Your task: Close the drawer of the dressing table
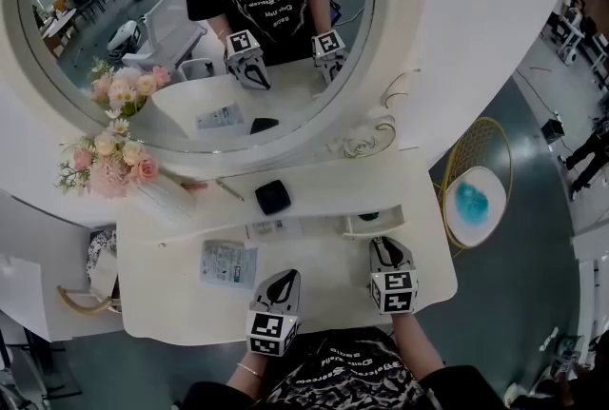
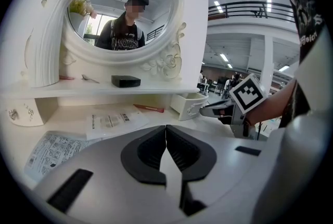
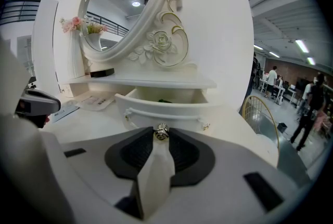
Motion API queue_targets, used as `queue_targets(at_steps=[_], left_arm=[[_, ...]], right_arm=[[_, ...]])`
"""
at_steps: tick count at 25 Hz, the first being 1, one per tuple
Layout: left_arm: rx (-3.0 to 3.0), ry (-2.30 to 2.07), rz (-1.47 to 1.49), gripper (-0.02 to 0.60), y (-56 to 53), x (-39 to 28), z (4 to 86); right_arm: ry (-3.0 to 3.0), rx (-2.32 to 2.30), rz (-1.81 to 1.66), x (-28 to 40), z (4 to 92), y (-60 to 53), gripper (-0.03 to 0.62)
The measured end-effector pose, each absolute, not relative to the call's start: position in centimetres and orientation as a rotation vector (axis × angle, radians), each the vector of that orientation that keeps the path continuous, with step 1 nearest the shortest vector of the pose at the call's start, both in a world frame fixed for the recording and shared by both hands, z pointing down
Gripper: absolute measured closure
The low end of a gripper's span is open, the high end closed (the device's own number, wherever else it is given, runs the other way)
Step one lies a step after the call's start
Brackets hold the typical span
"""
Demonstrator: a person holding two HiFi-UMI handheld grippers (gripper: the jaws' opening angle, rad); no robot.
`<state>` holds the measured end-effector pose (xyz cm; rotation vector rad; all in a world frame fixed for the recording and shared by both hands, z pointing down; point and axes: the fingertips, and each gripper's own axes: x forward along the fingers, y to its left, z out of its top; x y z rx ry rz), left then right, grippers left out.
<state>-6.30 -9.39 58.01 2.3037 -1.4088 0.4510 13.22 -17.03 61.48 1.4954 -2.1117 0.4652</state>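
Head view overhead, gripper views low, near, sharing drawer (image 3: 166, 106)

Pretty bright, even indoor light from ceiling strips (image 3: 302, 45) up right of the right gripper (image 3: 160, 134); soft shadows, heavy fisheye warping, black corners.

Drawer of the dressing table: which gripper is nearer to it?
Right. The right gripper is at the drawer, jaws closed on its knob; the left gripper hangs apart over the tabletop, to the drawer's left.

No words can be read. The white lettering on the black T-shirt (image 1: 352, 372) and the fine print on the leaflet (image 1: 228, 263) are too blurred. The left gripper (image 1: 287, 277) and right gripper (image 1: 382, 244) each bear a square black-and-white marker.
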Motion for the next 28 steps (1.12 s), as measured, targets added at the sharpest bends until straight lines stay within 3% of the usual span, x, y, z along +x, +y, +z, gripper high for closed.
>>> queue_targets(at_steps=[28], left_arm=[[2.284,-1.389,0.509,0.565,-8.5,-6.8,59.3]], right_arm=[[-2.121,1.487,0.445,13.3,61.4,-17.7,0.490]])
